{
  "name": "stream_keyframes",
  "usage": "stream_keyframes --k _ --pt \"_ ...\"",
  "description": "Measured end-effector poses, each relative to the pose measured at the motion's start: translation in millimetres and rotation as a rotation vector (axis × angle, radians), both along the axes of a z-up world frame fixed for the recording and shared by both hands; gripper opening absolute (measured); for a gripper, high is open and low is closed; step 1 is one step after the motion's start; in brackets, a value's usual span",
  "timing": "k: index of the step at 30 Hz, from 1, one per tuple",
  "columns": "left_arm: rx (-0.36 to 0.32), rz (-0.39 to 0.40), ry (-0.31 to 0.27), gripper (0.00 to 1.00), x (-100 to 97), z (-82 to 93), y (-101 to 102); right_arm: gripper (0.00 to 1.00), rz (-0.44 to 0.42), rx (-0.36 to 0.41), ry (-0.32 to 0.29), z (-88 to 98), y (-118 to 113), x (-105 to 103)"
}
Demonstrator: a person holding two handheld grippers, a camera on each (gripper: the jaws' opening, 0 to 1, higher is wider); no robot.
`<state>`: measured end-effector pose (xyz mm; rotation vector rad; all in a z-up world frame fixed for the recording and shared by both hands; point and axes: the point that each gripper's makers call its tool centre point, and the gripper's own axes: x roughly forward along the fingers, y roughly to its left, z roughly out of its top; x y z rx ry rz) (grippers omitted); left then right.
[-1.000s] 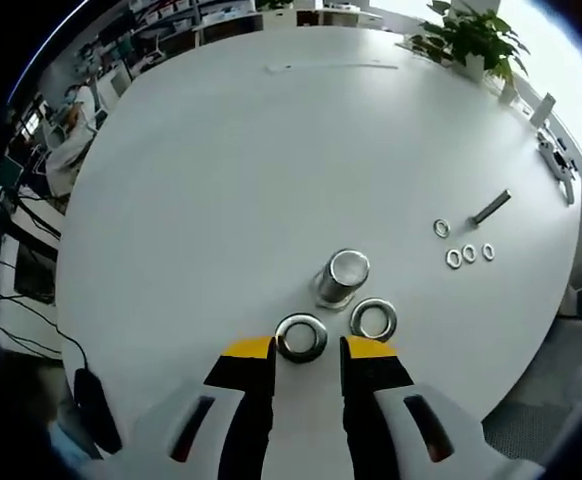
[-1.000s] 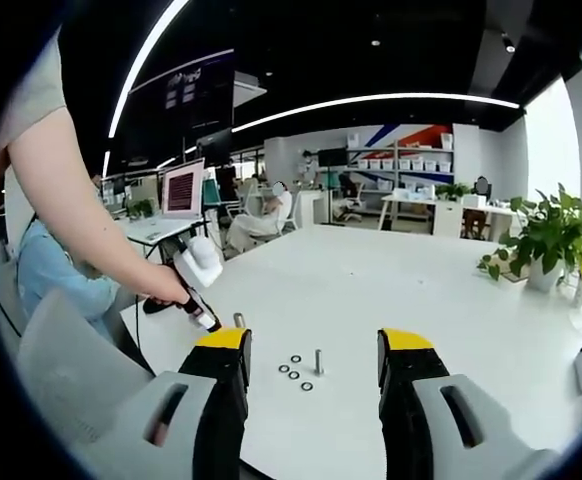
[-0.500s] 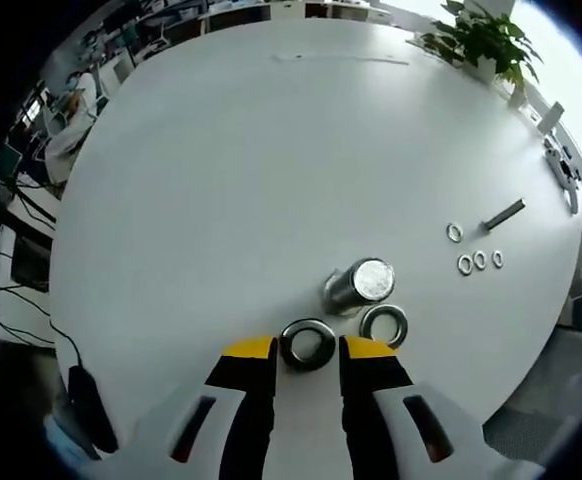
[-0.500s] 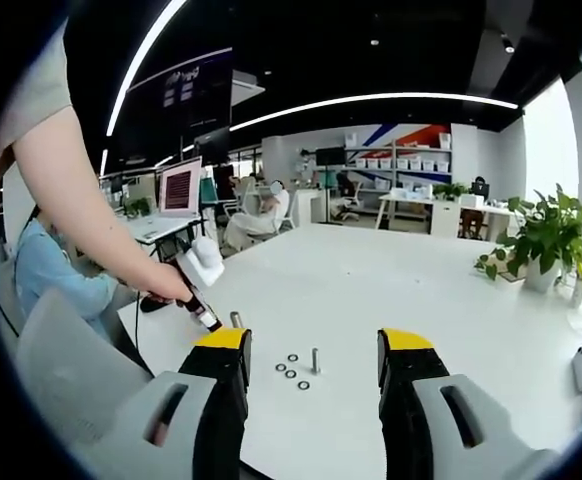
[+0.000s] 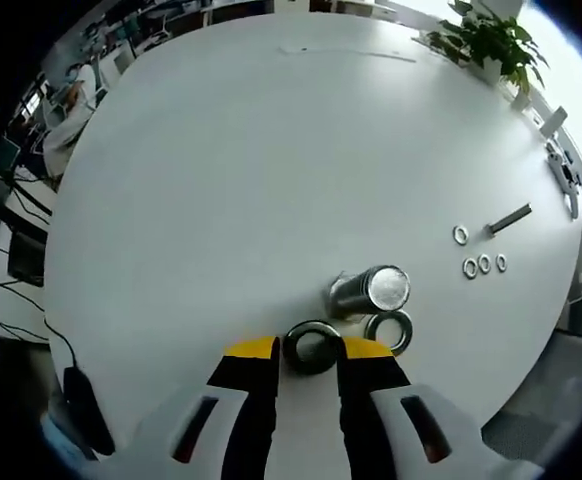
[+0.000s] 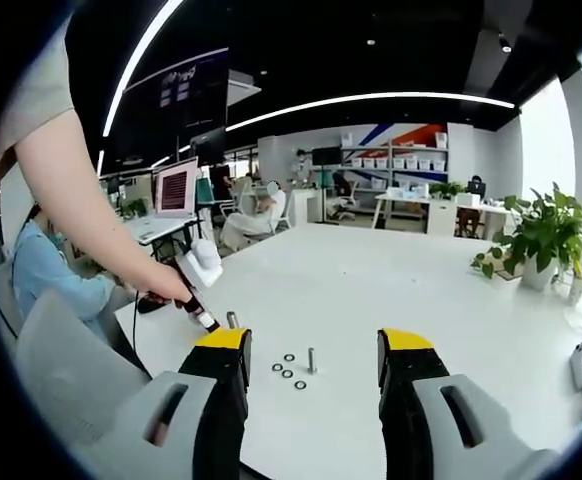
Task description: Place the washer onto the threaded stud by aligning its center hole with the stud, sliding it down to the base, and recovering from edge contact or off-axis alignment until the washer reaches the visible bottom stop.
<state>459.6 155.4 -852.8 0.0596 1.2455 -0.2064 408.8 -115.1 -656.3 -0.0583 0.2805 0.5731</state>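
Left gripper (image 5: pixel 309 349) jaws apart, washer (image 5: pixel 311 346) btwn tips, stud (image 5: pixel 369 291) just beyond

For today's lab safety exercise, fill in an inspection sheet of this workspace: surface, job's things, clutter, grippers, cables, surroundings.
Surface: white table, mostly bare.
Job's things: large washer between the left gripper tips; second large washer beside the metal cylinder; bolt with four small washers.
Clutter: grey tool at the far edge.
Grippers: left open around the washer; right gripper open, held above the table.
Cables: black cables below the table edge.
Surroundings: potted plant, shelves, monitor.
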Motion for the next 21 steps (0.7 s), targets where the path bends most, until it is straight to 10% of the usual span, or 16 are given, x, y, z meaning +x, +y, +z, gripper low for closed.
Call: stream_keyframes --k 21 --pt "0.010 -0.004 0.036 0.22 0.5 -2.0 -1.8 0.53 0.000 0.012 -0.001 1.6 -0.4 0.3"
